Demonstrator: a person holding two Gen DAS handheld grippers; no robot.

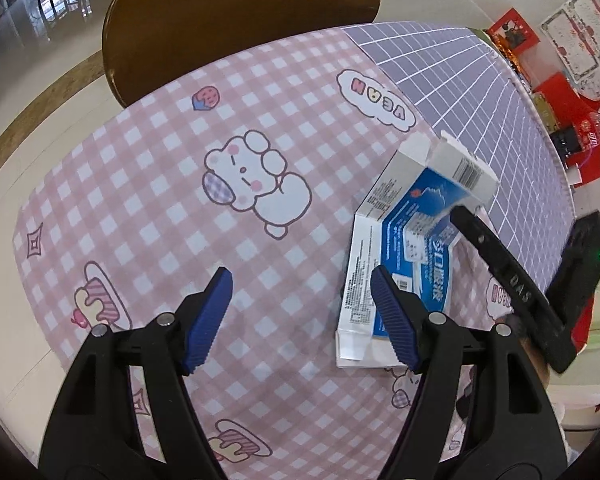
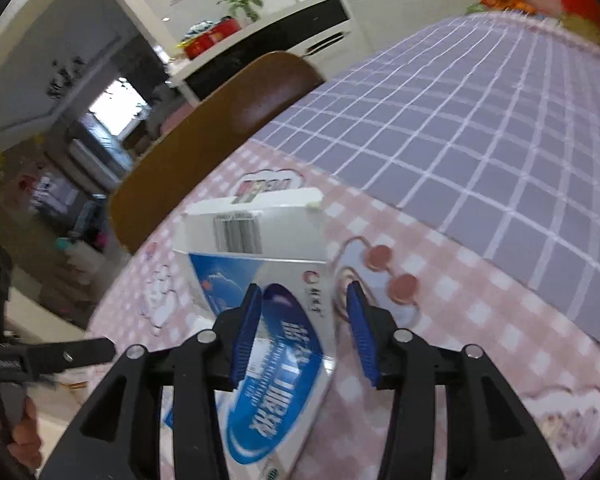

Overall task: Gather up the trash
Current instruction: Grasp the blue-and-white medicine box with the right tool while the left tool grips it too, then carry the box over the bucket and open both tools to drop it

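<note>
A flattened blue and white carton (image 1: 400, 240) lies on the pink checked tablecloth (image 1: 140, 220), with one white barcode flap sticking up. My left gripper (image 1: 302, 314) hovers open just left of it, nothing between its blue pads; its right pad overlaps the carton's near edge in this view. In the right wrist view the carton (image 2: 276, 320) sits between the pads of my right gripper (image 2: 304, 334). The left pad is against it and the right pad stands a little clear, so the jaws are open. A black finger (image 1: 496, 268) of the right gripper reaches over the carton.
A brown chair back (image 1: 240, 20) stands at the table's far edge. A lilac grid cloth (image 1: 460, 80) covers the far right of the table. Red packets and papers (image 1: 560, 92) lie beyond it. A hand (image 2: 24, 436) holds the left gripper at lower left.
</note>
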